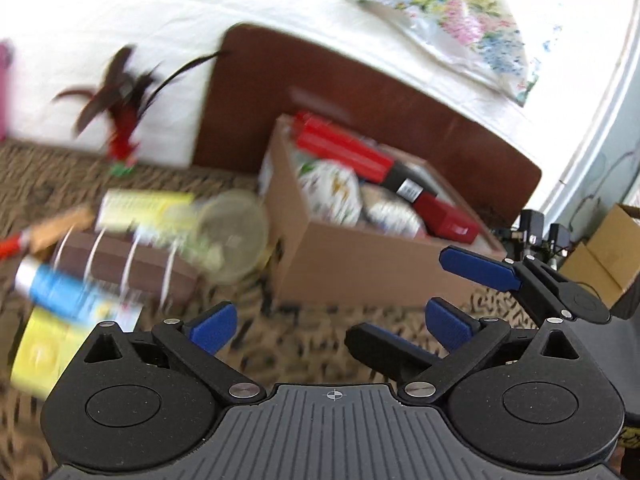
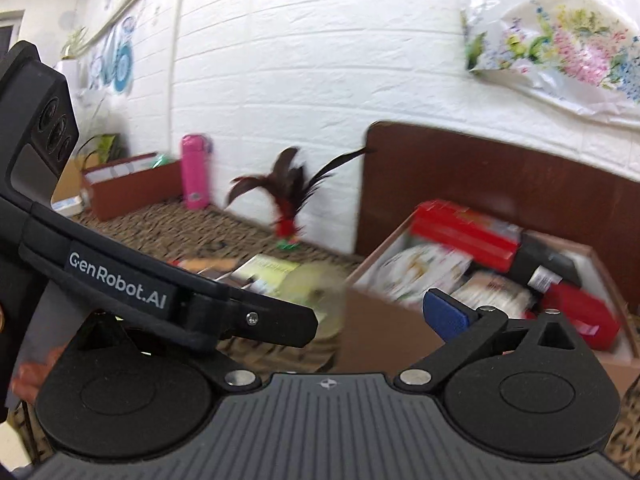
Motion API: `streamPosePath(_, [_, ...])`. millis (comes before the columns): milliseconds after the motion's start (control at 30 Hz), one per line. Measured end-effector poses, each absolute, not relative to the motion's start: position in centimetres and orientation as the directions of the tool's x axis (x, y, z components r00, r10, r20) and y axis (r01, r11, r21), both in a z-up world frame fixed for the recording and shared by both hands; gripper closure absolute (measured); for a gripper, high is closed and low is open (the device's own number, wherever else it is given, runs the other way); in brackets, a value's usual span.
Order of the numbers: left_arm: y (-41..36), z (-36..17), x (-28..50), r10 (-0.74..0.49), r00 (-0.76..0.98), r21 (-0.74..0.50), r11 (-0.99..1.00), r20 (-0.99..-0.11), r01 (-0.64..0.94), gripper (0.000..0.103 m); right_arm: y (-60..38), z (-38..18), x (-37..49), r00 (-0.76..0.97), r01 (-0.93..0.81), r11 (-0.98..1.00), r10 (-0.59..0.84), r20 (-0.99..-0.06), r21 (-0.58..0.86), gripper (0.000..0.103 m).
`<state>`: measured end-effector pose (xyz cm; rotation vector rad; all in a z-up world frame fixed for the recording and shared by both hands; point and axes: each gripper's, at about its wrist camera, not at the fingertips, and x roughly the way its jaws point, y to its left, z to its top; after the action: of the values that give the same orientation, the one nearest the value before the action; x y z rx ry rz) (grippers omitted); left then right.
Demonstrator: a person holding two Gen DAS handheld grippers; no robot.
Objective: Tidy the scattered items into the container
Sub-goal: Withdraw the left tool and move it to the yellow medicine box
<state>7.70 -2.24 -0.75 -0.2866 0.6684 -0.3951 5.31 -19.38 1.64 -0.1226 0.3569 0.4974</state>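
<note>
Both grippers, left (image 1: 332, 322) and right (image 2: 372, 316), spread, empty. Box (image 1: 360, 268) crowded; clutter (image 1: 132, 240) blurred, perhaps overlapping: grab could snag neighbours.

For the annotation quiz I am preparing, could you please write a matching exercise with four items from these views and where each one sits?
Items:
1. long red box
2. feather shuttlecock
3. pink bottle
4. floral bag

Places:
A. hanging on the white brick wall
B. standing upright on the surface by the wall
C. inside the cardboard box
D. on the patterned surface, left of the brown board

Pairs: 1-C, 2-D, 3-B, 4-A
</note>
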Motion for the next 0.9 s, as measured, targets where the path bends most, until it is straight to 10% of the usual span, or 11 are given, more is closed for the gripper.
streamPosePath(900, [11.5,-7.4,3.8,-0.191,0.739,-0.314,0.949,-0.646,-0.029,0.000,-7.3,-4.4,1.8,0.641,-0.589,0.806,0.507,-0.577,0.055,0.001])
